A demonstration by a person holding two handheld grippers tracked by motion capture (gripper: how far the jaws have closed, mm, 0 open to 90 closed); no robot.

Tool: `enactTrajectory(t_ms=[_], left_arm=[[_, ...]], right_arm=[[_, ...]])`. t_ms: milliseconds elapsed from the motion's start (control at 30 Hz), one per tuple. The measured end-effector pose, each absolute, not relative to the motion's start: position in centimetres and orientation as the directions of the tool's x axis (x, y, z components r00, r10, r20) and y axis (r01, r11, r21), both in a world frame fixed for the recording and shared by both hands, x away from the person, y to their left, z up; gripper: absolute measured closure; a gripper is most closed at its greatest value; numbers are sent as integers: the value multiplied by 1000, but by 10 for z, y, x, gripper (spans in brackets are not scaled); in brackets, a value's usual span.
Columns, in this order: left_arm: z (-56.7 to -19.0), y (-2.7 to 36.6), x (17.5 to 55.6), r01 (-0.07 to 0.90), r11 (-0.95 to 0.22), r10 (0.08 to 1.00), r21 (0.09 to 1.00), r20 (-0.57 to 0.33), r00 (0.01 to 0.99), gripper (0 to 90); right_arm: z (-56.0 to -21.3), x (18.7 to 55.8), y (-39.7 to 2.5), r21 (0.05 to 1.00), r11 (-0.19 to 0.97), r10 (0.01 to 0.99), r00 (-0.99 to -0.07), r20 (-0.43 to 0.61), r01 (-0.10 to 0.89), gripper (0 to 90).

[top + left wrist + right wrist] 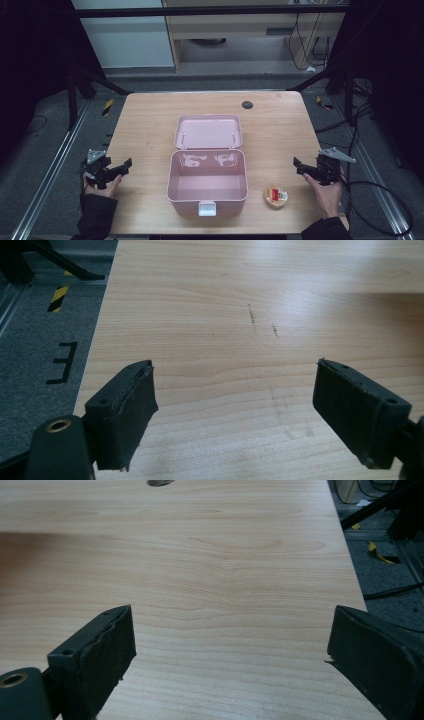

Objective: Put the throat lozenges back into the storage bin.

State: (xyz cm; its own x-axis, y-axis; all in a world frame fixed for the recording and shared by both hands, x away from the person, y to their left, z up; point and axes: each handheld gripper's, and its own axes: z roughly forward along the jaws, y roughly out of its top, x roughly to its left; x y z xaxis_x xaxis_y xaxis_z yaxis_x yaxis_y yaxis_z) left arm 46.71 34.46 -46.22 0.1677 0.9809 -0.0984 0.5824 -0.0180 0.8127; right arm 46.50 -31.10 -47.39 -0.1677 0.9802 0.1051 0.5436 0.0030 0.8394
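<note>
A pink box point(207, 182) sits in the middle of the wooden surface point(145, 125). Its lid point(209, 131) is flipped all the way back and lies flat behind it. The box has nothing inside. A small white latch point(207, 208) hangs on its front wall.

Just to the right of the box, near the front edge, lies a small round snack point(275, 196) in a wrapper with red and yellow on it. It is not touching the box.

The right claw point(305, 167) is the one nearer the snack. It hangs over the right side of the surface, a bit behind the snack. In the right gripper view, its jaws stand wide apart with just bare wood between them.

The left claw point(121, 167) waits over the left side, well away from the box. Its jaws are wide apart too, and it holds nothing.

So the job looks like it is only starting. The box is ready and open. The snack is probably meant to go inside, and after that the lid may need shutting. None of that is done yet.
</note>
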Motion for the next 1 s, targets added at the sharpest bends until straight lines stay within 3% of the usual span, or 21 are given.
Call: enactTrajectory(t_ms=[533, 1000], left_arm=[[-466, 337, 470, 597, -69, 977, 799, -69, 204, 192], [-470, 330, 472, 612, -128, 970, 781, -32, 243, 206]], right_arm=[[-435, 463, -304, 882, 118, 942, -333, 46, 457, 111], [-387, 467, -269, 785, 439, 797, -593, -116, 437, 104]])
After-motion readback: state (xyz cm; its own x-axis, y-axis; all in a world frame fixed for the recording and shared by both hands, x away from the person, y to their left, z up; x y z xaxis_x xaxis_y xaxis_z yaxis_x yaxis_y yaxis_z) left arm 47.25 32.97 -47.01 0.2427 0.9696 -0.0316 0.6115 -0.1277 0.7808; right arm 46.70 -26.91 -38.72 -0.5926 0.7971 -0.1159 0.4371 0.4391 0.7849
